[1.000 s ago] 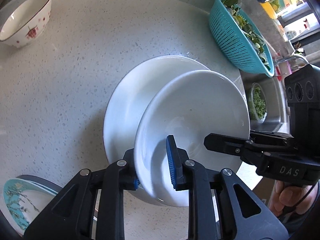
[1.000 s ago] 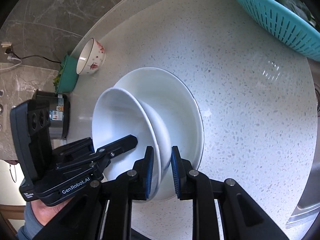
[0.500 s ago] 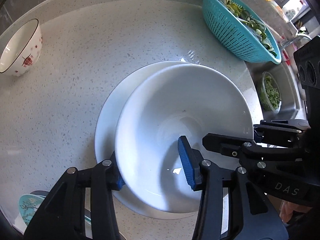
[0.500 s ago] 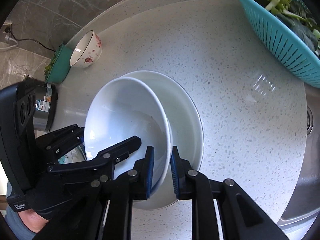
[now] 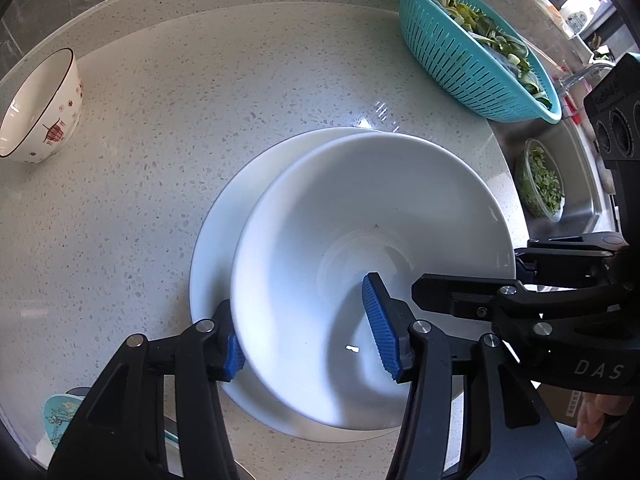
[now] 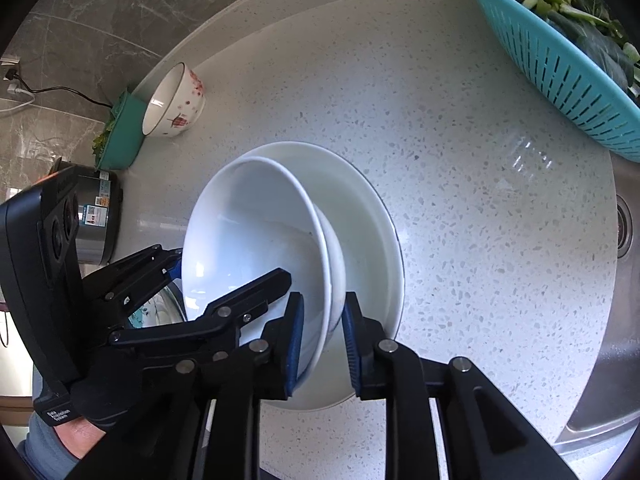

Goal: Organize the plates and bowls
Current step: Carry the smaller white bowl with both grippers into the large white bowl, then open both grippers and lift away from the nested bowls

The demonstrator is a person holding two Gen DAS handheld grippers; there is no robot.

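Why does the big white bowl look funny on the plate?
The deep white bowl isn't centred on the flat white plate beneath it. It sits shifted toward one side. The left gripper and right gripper both straddle its rim, open. Nothing looks spilled or broken.

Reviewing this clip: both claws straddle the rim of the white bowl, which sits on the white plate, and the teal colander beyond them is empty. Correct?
Not quite. The teal colander is full of leafy greens, not empty; the left wrist view shows it. The rest holds: the left claw and right claw both straddle the rim of the white bowl, which sits on the white plate.
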